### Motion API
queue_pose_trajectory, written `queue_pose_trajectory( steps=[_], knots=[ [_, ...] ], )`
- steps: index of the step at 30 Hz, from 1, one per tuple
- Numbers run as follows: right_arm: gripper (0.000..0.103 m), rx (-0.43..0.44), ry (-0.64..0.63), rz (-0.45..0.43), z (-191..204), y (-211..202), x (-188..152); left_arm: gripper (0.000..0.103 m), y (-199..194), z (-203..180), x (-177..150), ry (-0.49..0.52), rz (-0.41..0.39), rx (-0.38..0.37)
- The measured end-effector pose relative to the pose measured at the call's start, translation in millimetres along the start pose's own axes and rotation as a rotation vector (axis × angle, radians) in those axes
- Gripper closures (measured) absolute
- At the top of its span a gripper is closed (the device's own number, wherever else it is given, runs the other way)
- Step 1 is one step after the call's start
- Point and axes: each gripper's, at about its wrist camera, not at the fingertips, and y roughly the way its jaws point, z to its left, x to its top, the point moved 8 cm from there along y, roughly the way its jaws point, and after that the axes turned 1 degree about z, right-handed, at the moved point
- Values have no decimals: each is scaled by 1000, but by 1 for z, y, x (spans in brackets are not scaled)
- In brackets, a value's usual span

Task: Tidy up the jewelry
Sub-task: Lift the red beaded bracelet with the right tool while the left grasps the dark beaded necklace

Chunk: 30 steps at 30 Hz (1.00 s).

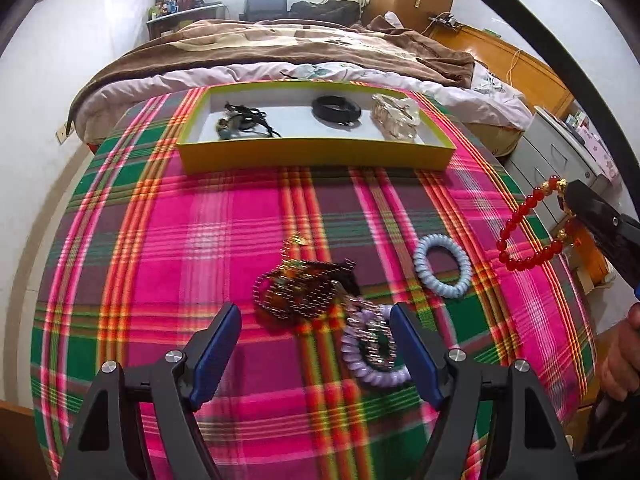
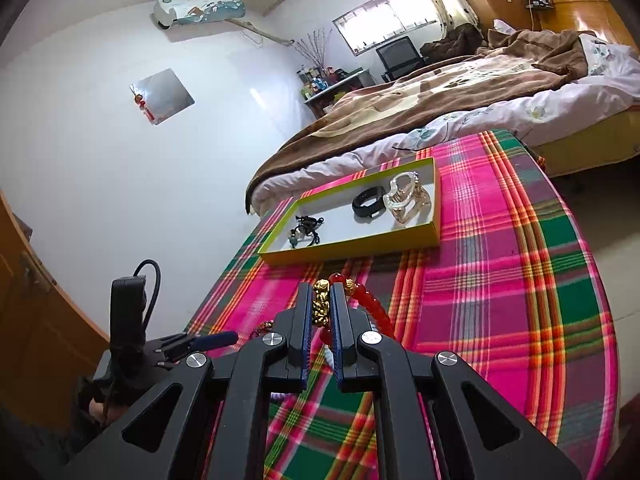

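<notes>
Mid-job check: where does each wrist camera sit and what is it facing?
Left wrist: behind the open left gripper, angled down at tangled jewelry; a hand shows at right.
Right wrist: behind the right gripper, jaws shut on the red bead bracelet, facing the bed.
Shared: yellow tray, plaid cloth, bracelet.

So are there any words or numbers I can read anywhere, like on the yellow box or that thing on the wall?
No readable text anywhere.
Yellow box: plain sides, no words.
Air conditioner on the wall: a picture print, no letters legible.
Bottles on the far shelf: labels too small and blurred.
Red bead bracelet: gold charms carved, no letters to make out.
</notes>
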Motion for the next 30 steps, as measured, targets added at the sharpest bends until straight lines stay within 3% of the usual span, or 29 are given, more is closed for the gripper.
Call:
queue_pose_trajectory(
  steps=[5, 13, 17, 21, 30],
  knots=[
    [94, 8, 2, 3, -2, -3, -6, 33, 4, -10, -4, 23, -1, 50],
    [94, 22, 9, 12, -4, -3, -11, 56, 10, -22, -8, 59, 12, 78],
    [94, 21, 9, 12, -3, -4, -12, 74, 8, -26, -7, 67, 2, 59],
    [94, 15, 5, 14, -3, -2, -12, 80, 4, -24, -5, 50, -15, 36],
    [94, 7, -4, 14, -1, 0, -11, 81, -7, -26, 1, 15, -45, -69]
  ],
)
